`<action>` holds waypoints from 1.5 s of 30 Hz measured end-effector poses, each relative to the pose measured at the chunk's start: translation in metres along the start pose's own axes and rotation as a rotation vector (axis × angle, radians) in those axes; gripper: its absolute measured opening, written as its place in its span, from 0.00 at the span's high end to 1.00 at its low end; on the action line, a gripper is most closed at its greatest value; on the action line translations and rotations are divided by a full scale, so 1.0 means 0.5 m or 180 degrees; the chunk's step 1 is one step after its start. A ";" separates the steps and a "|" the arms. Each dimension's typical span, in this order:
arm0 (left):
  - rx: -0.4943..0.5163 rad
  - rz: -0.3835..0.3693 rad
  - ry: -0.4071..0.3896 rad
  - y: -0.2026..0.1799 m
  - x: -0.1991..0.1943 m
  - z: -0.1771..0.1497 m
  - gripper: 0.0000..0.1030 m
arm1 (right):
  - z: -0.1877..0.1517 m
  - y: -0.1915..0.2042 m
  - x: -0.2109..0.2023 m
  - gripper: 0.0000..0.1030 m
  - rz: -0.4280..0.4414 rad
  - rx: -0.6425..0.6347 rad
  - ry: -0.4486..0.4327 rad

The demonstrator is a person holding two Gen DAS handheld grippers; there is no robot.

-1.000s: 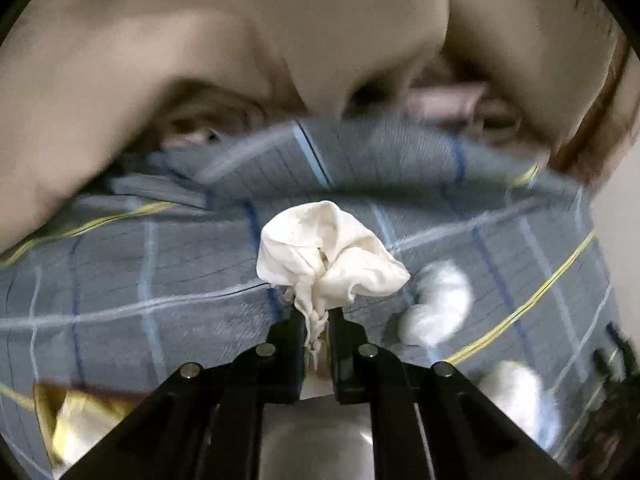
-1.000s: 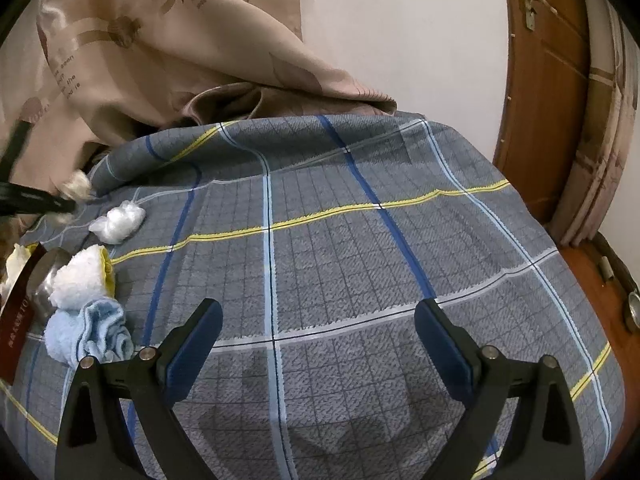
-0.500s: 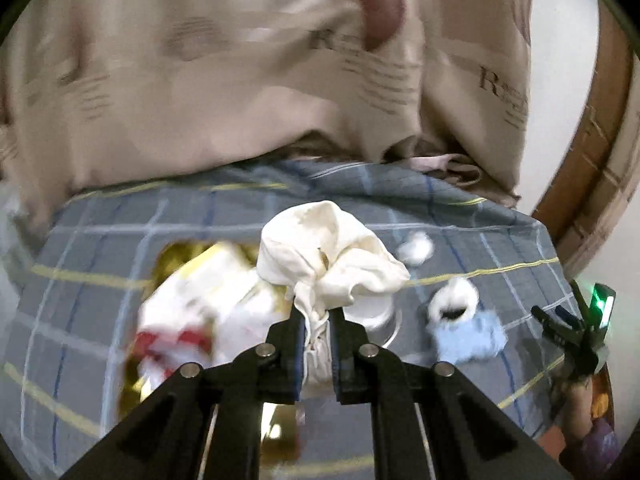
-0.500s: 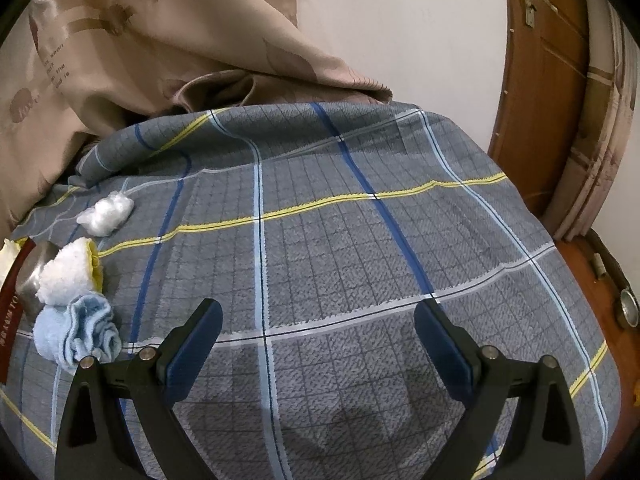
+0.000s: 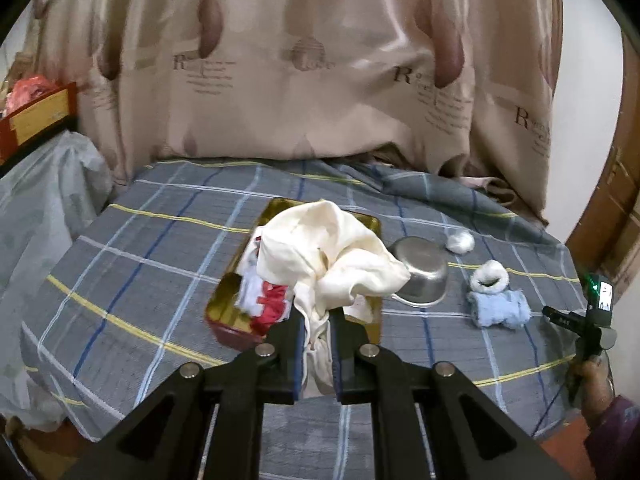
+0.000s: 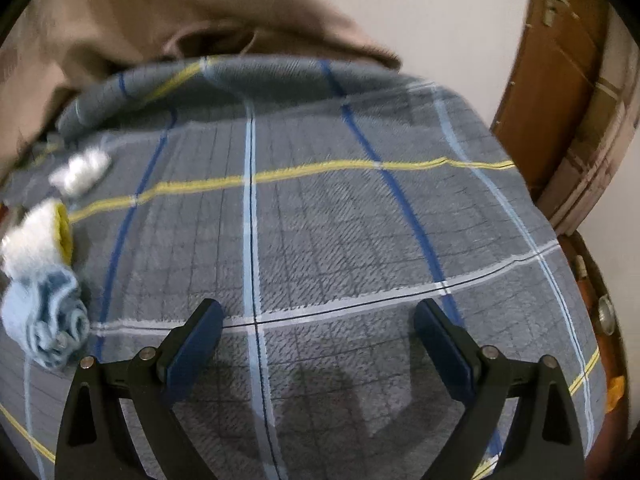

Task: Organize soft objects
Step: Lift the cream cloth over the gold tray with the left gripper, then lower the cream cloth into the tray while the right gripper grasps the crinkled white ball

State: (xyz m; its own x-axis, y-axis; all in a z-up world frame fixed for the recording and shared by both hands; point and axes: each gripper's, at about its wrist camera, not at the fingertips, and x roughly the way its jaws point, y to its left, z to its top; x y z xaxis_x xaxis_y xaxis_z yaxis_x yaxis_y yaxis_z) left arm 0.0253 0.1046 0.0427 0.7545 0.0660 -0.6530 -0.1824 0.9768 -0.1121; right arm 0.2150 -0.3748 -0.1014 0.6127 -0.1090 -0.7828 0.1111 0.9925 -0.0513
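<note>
L gripper: we see it pinched tight on a cream cloth; the cloth's tail hangs between the fingers, the rest bunches up above the tips.
Cloth position: held off the bed, in front of the tin in our view; can't tell if it touches anything inside.
Tin: gold inside, red outside, lying on the plaid sheet; white and red fabric already in it.
Bowl: steel, tilted, just right of the tin, partly hidden behind the cloth.
White sock: rolled, right of the bowl; touching a blue sock just nearer to us.
Cotton ball: white, alone, beyond the bowl; prob. cotton, too small to be sure.
R gripper: fingers spread wide, nothing between them, above bare plaid sheet.
R view, left edge: blue sock, white sock w/ yellow lining, cotton ball; all blurred, well apart from the R gripper.
Backdrop: beige curtain behind the bed; wooden door at right.
</note>
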 end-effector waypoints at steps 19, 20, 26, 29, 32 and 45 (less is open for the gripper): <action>-0.0062 -0.0026 -0.0163 0.054 -0.002 -0.020 0.89 | 0.277 0.372 -0.045 0.21 0.1183 0.0160 0.0761; -0.0082 -0.0029 -0.0154 0.059 -0.001 -0.021 0.89 | 0.276 0.388 -0.035 0.21 0.1154 0.0186 0.0819; -0.0093 -0.0019 -0.0132 0.075 0.008 -0.023 0.89 | 0.279 0.408 0.052 0.21 0.1041 0.0592 0.1148; -0.0094 -0.0012 -0.0128 0.078 0.011 -0.022 0.89 | 0.281 0.419 0.078 0.21 0.1001 0.0602 0.1206; -0.0099 -0.0010 -0.0135 0.080 0.011 -0.021 0.88 | 0.280 0.434 0.099 0.36 0.1025 0.0667 0.1262; -0.0127 0.0061 -0.0113 0.087 0.019 -0.021 0.87 | 0.259 0.437 -0.036 0.77 0.1820 0.0439 0.0574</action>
State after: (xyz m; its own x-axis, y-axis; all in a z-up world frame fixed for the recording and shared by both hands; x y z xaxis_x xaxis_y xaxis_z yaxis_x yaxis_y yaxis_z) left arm 0.0178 0.1457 0.0239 0.7725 0.0923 -0.6283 -0.2214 0.9664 -0.1302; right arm 0.3295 -0.1629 -0.0182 0.4643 0.4616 -0.7559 -0.0886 0.8734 0.4789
